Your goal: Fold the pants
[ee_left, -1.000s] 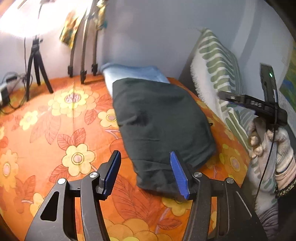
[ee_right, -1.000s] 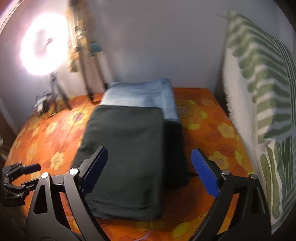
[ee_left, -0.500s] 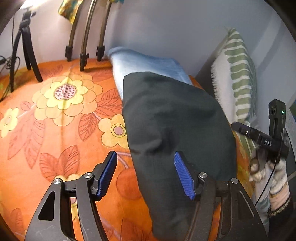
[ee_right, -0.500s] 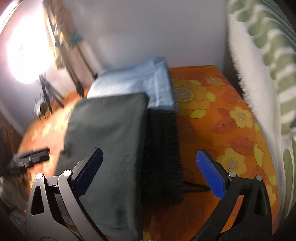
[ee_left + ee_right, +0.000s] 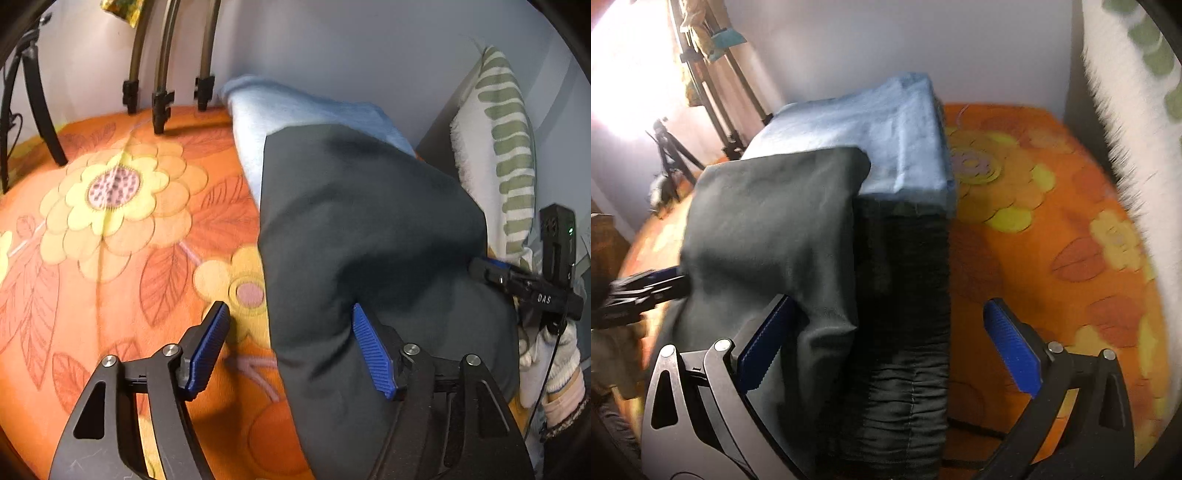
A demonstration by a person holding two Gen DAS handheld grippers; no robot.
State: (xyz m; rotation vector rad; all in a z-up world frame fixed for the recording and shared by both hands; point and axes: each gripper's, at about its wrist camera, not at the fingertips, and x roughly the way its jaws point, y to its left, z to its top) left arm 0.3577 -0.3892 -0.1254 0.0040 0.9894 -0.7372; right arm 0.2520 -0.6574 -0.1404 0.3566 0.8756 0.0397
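Left wrist view: the left hand-held gripper (image 5: pixel 290 349) stands with its blue ribbed pads apart, its jaws having just been opening, and straddles the left edge of the dark grey-green folded cloth pants (image 5: pixel 369 236); the right pad lies on or just over the cloth and the left pad hangs above the orange flower-printed bed cover (image 5: pixel 110 229), nothing being pinched. This placement suggests that the edge is about to be taken up for a further fold. The pants lie lengthwise on the bed, their far end overlapping a pale blue folded denim garment (image 5: pixel 295 110) set against the far wall, probably a stack of finished pieces. At the right, the right hand-held gripper (image 5: pixel 524 286), borne by a hand in a white knit glove (image 5: pixel 554 354), reaches the opposite edge of the pants beside a green-striped white cushion (image 5: pixel 506 147). Right wrist view: the right hand-held gripper (image 5: pixel 886 343) is spread wide and empty; its left pad sits at or partly behind the grey-green fold, and its right pad hangs over bare bed cover (image 5: pixel 1052 221), so that the jaws span the gathered black waistband (image 5: pixel 908 314) at the near right of the pants (image 5: pixel 775 221). The blue denim garment (image 5: pixel 879 129) lies beyond, partly under the pants. At the far left the left hand-held gripper (image 5: pixel 646 288) appears blurred at the other edge, the two tools flanking the garment for a symmetrical lift.
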